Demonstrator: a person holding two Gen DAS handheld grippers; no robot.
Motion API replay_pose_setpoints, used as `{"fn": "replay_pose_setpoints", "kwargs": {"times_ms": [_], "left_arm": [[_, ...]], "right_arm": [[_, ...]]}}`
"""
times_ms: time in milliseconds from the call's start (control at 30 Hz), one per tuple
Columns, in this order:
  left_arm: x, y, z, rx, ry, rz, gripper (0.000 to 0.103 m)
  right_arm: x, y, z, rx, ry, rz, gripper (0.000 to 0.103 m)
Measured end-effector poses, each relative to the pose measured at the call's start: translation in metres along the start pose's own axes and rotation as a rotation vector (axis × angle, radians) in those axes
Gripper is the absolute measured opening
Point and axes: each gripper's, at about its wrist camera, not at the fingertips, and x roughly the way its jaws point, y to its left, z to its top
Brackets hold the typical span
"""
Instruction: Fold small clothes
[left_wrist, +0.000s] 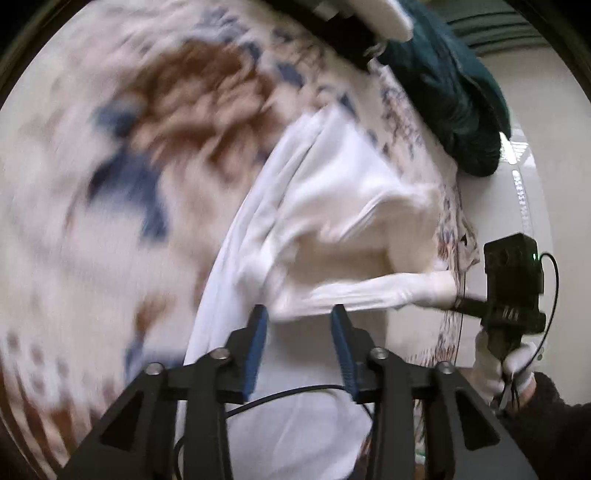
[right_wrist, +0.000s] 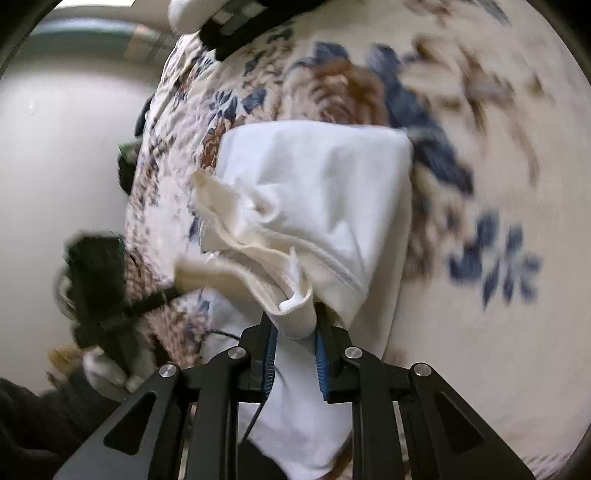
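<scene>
Left hand-held gripper (left_wrist: 299, 314): jaws apart, empty, poised at 6 o'clock of shirt (left_wrist: 332, 206), ready for next fold. Right hand-held gripper (right_wrist: 295, 325): clamped on sleeve (right_wrist: 291, 310), lifting it off floral bed (right_wrist: 480, 332).

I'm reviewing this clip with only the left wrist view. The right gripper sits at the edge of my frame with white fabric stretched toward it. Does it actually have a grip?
Observer: Yes. In the right wrist view the right gripper is shut on a bunched edge of the white garment.
Operator: Which part of it is pinched?
Observer: A rolled edge beside a stitched hem. The fabric fills the gap between the blue pads.
Operator: And the rest of it?
Observer: From that side, the far part lies flat on the floral cover, and its far edge is straight.
</scene>
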Motion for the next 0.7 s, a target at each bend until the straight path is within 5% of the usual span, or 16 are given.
{"fn": "replay_pose_setpoints", "kwargs": {"times_ms": [267,500,633,700], "left_arm": [[-0.03,-0.005,0.013,-0.114,-0.112,0.053,0.043],[-0.016,-0.052,0.079,-0.075,-0.186,-0.008,0.044],[0.021,-0.066,0.104,-0.003,-0.089,-0.042,0.044],[0.035,-0.069,0.09,0.048,-0.011,0.001,0.044]], "right_arm": [[-0.027,-0.025,-0.016,0.176,-0.12,0.264,0.029],[-0.048,-0.026,-0.007,0.208,-0.256,0.206,0.039],[-0.037,-0.018,0.021,0.188,-0.312,0.177,0.039],[-0.016,-0.01,0.031,0.183,-0.259,0.151,0.039]]}}
